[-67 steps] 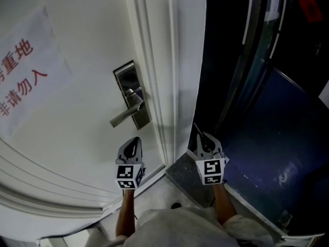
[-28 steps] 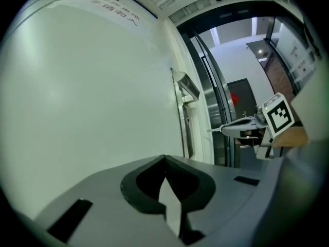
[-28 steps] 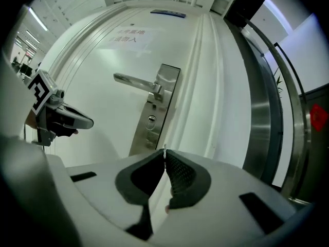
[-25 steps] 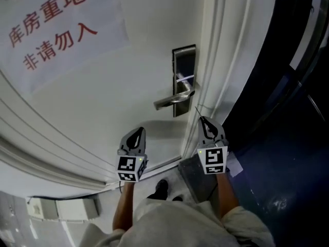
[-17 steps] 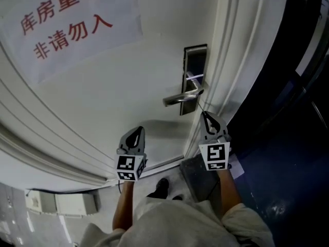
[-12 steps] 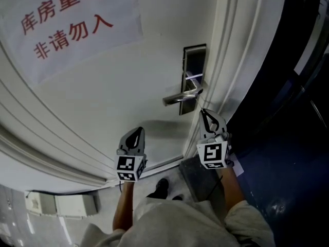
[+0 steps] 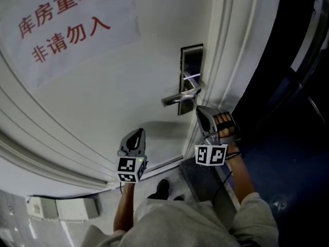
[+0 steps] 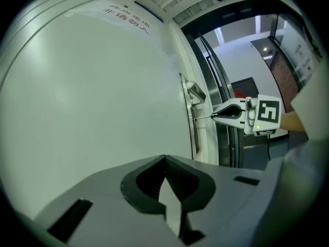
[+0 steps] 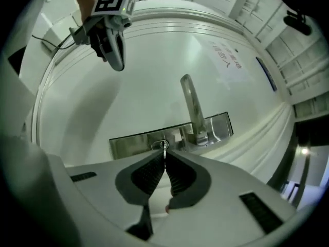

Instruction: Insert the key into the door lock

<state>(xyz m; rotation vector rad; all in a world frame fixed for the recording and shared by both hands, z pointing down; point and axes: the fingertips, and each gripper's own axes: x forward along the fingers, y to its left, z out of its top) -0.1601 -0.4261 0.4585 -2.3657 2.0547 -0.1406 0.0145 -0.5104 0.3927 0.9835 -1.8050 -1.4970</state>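
While at lock (image 9: 134,142) — key (image 9: 164,149) between jaws

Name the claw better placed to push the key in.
Right. The right claw is shut on the key, its tip at the keyhole in the lock plate; the left claw hangs empty, away.

Left tongs (image 8: 165,159) closed, right tongs' (image 8: 214,116) key (image 8: 202,117) at lock (image 8: 192,125)

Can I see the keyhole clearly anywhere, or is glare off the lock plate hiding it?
Right gripper view: lock plate shiny but not blown out, key sharp in front of the keyhole, fisheye bending the door. Head view: plate small, dark, keyhole unreadable. Left gripper view: plate edge-on.
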